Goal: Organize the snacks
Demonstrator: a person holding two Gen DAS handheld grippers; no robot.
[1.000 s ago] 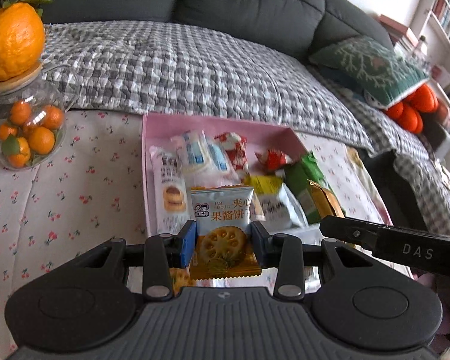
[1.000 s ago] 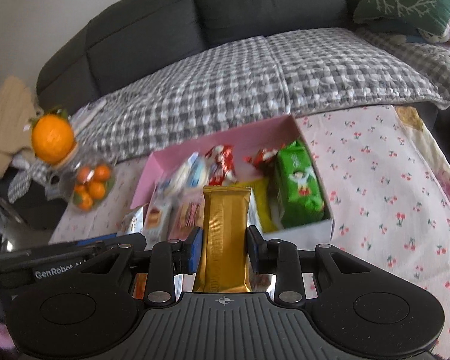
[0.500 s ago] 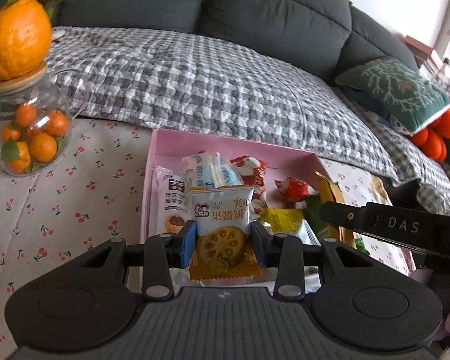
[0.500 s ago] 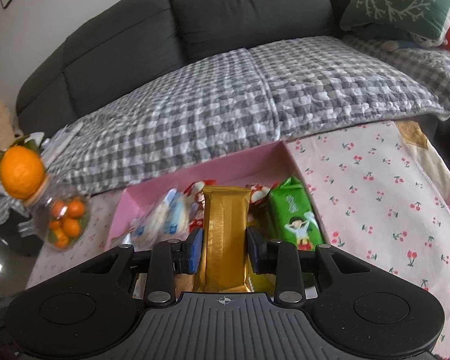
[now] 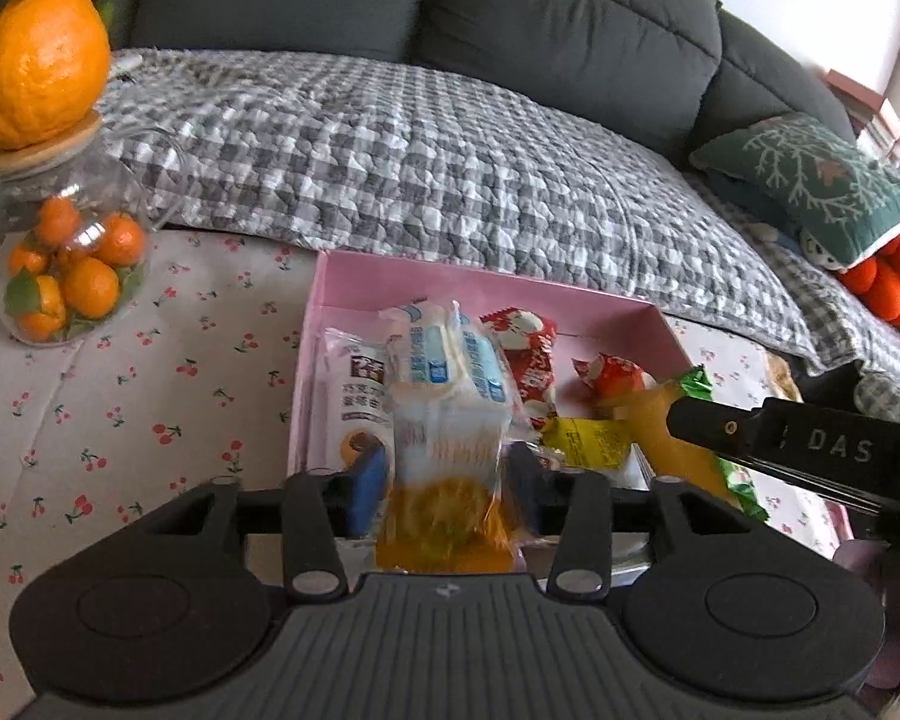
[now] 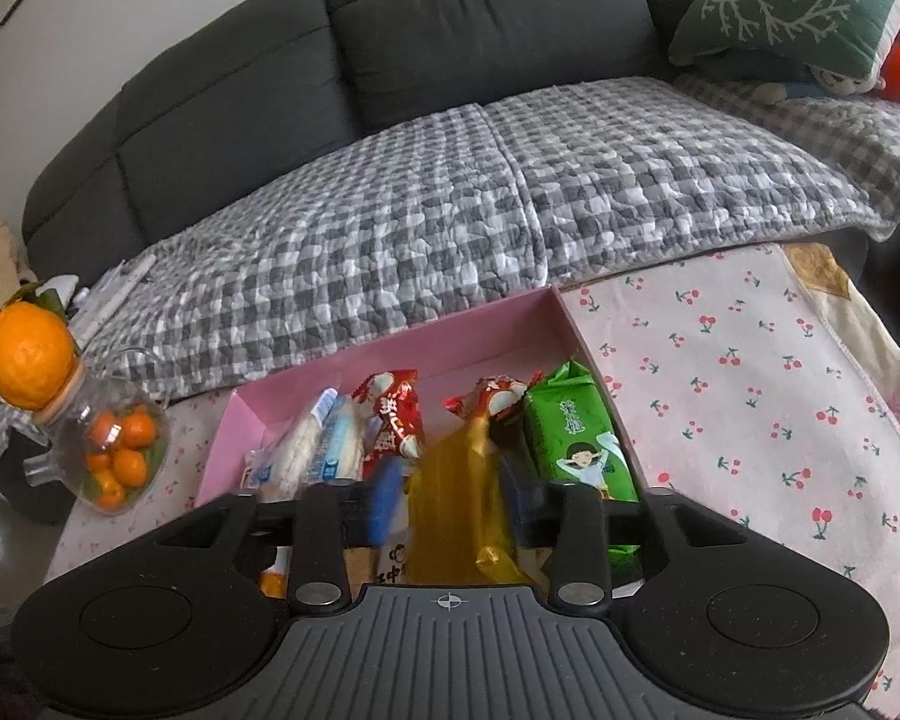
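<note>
Both jaws are opening — the left hand-held gripper [image 5: 447, 483] and right hand-held gripper [image 6: 450, 501] should let the biscuit pack [image 5: 444, 450] and gold bar [image 6: 450, 498] drop gently into the pink box [image 6: 450, 336].

Two wrist views, close above (both sharing) pink box [image 5: 606, 312] [image 6: 390, 354]

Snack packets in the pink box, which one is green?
The green packet with a cartoon child, lying along the right wall of the pink box; its neighbours are red, gold, blue-and-white.
</note>
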